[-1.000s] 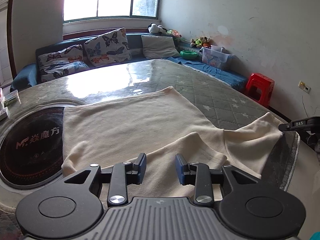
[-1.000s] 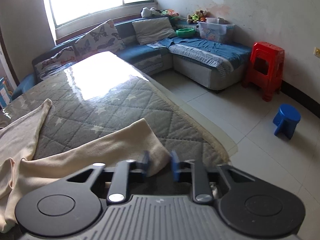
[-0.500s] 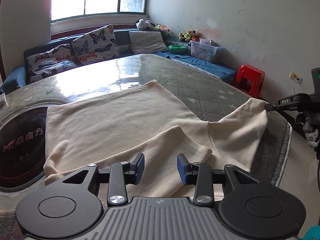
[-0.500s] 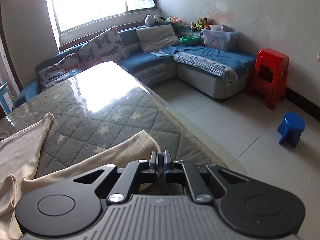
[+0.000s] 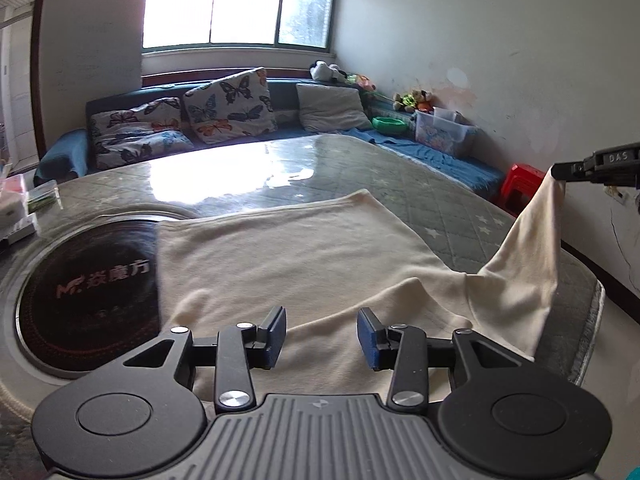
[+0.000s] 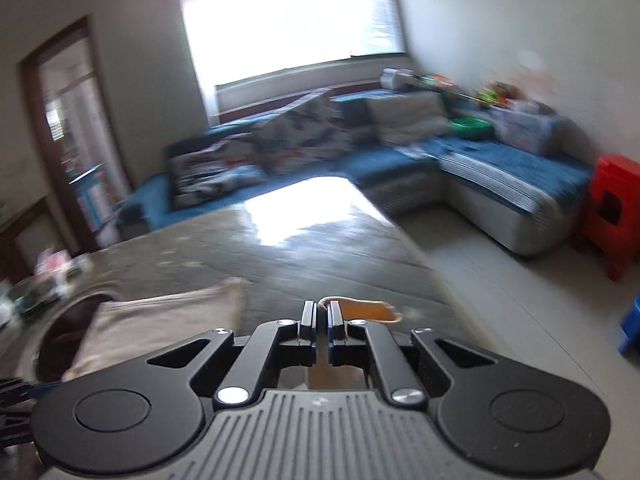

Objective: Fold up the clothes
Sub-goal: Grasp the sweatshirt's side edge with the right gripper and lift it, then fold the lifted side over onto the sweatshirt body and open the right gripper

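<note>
Garment (image 5: 304,248): plain cream. Table cover (image 5: 452,204): grey-green, quilted in diamonds with pale stars. Round inset (image 5: 84,292): black, reddish lettering. Cushions (image 5: 228,108): off-white, butterfly print in dark blue and orange. Sofa (image 6: 520,168): blue. Stool (image 6: 616,208): red. Gripper pads (image 5: 368,340): blue.

Left wrist cam sits low and close over the cream garment (image 5: 304,256), looking along the table (image 5: 440,196) toward the window (image 5: 240,4) at upper centre. Right wrist cam is higher, motion-blurred, facing the same window (image 6: 296,16). Both share the table (image 6: 320,248), sofa (image 5: 280,128) (image 6: 360,160) and red stool (image 5: 520,180) (image 6: 612,216) at right.
</note>
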The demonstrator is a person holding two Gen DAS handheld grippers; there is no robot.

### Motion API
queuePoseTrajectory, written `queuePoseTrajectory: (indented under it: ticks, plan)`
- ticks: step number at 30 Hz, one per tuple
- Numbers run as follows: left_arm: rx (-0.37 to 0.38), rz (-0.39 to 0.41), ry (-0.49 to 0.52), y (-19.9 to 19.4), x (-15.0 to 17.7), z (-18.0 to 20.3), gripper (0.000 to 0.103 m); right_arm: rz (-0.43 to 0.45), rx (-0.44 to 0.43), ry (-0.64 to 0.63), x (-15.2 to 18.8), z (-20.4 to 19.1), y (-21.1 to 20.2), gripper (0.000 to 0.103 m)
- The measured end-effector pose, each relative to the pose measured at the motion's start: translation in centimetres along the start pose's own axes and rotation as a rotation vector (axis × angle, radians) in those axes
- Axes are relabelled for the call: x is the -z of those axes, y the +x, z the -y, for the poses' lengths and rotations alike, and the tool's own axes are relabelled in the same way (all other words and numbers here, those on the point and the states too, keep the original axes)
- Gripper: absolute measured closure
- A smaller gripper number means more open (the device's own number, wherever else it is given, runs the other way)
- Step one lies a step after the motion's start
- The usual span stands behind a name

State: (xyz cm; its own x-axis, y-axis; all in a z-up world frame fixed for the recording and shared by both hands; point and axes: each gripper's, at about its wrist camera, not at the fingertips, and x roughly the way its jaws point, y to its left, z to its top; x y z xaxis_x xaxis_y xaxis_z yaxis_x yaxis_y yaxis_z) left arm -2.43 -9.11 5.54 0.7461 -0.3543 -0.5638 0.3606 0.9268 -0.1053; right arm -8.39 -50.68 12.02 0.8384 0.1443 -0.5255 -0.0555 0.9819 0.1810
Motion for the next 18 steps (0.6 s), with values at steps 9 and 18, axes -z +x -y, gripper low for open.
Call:
queuePoseTrajectory:
  ticks: [9,18]
  plan:
    - [-0.069,0.029,-0.082,-2.5,1.5,-3.6,0.06,-0.049,-0.257,-0.248,-1.1,-12.6,2.8,0.099]
    - [-0.145,0.032,-0.177,-4.6,3.5,-6.8,0.06,-0.211,-0.468,-0.465,3.4,-22.6,5.6,0.099]
